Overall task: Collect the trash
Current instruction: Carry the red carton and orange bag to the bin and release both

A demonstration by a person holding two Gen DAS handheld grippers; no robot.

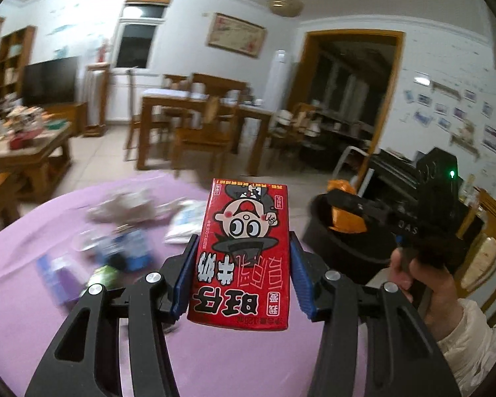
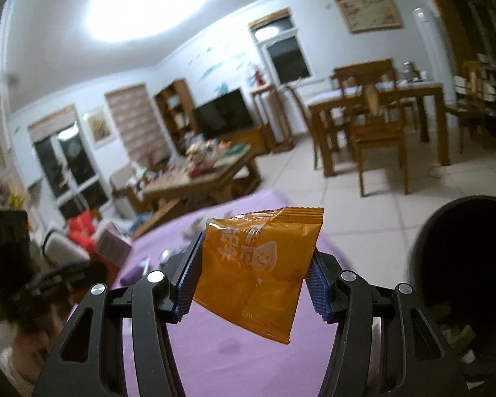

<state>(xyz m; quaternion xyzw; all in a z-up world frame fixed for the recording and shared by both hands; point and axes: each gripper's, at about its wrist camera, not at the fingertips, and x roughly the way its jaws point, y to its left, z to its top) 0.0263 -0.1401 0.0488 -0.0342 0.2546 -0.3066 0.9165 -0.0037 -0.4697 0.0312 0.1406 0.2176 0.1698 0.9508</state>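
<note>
My left gripper [image 1: 243, 276] is shut on a red milk carton [image 1: 244, 251] with a cartoon face, held upright above the purple table [image 1: 215, 357]. My right gripper [image 2: 253, 283] is shut on an orange snack wrapper [image 2: 258, 268], held above the table. In the left wrist view the right gripper [image 1: 344, 213] holds the wrapper [image 1: 344, 220] over the black trash bin [image 1: 340, 248]. In the right wrist view the bin [image 2: 463, 264] stands at the right.
Several pieces of trash lie blurred on the table's left part: crumpled paper [image 1: 122, 208], a white packet [image 1: 185, 221], a blue item [image 1: 129, 251], a purple box [image 1: 54, 274]. A pink box [image 2: 112, 243] sits at the table's far edge. Wooden furniture stands beyond.
</note>
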